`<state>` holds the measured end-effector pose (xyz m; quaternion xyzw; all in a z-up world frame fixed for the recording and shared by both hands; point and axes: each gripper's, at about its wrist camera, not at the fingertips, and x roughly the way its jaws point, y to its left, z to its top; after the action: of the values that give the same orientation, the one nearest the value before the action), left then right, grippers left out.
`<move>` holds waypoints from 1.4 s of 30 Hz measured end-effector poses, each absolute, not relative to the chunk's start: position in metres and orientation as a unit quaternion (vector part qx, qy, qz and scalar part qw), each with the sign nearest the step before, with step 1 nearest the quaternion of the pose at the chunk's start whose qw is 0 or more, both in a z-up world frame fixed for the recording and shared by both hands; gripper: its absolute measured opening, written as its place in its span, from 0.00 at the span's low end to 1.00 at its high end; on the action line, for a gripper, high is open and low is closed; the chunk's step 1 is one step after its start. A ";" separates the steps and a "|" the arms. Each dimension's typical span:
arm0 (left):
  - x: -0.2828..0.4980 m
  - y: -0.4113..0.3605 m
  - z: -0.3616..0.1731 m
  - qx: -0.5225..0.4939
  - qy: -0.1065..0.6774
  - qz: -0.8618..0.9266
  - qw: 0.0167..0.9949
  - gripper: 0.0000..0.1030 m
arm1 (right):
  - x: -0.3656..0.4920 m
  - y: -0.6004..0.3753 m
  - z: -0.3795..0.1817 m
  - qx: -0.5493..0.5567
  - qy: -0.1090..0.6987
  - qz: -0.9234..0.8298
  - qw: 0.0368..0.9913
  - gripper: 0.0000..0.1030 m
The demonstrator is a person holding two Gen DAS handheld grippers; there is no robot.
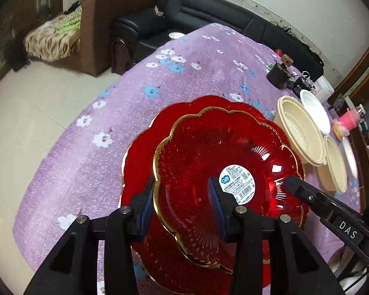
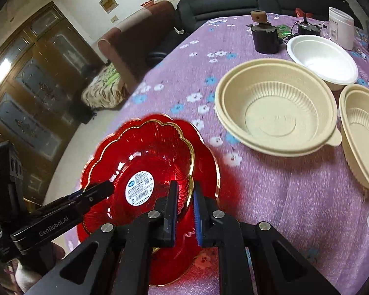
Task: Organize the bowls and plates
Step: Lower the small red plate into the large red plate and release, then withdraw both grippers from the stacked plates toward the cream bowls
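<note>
Tongs angled steeply down, left (image 1: 182, 211) and right (image 2: 185, 215) both clamped on red plate (image 1: 221, 147) rim (opposite edges).

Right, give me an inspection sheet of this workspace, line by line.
Surface: table under a purple floral cloth.
Job's things: small red plate, gold-rimmed with a label, held over a larger red plate; tan bowl, second tan bowl and white bowl to the right.
Clutter: dark motor-like cylinder, white tub, pink item.
Grippers: left gripper straddles the small plate's near rim; right gripper shut on its opposite rim.
Cables: thin wires by the cylinder.
Surroundings: black sofa, brown armchair, wooden cabinet.
</note>
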<state>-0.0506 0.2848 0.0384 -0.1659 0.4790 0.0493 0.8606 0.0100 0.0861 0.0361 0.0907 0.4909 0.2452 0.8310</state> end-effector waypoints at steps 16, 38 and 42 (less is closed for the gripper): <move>-0.080 0.264 0.064 -0.099 0.425 0.090 0.895 0.66 | -0.022 0.120 0.039 -0.056 0.411 0.204 0.887 0.34; -0.153 0.172 0.120 -0.019 0.265 0.088 0.960 0.77 | -0.096 -0.018 0.078 0.018 0.293 0.147 0.945 0.55; -0.149 0.158 0.111 -0.025 0.281 0.067 0.957 0.77 | -0.107 -0.056 0.078 0.032 0.290 0.114 0.950 0.59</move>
<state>-0.1494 0.1577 0.1109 -0.0252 0.2808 0.0675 0.9571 -0.1070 -0.0562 0.0780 0.0318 0.2895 0.1142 0.9498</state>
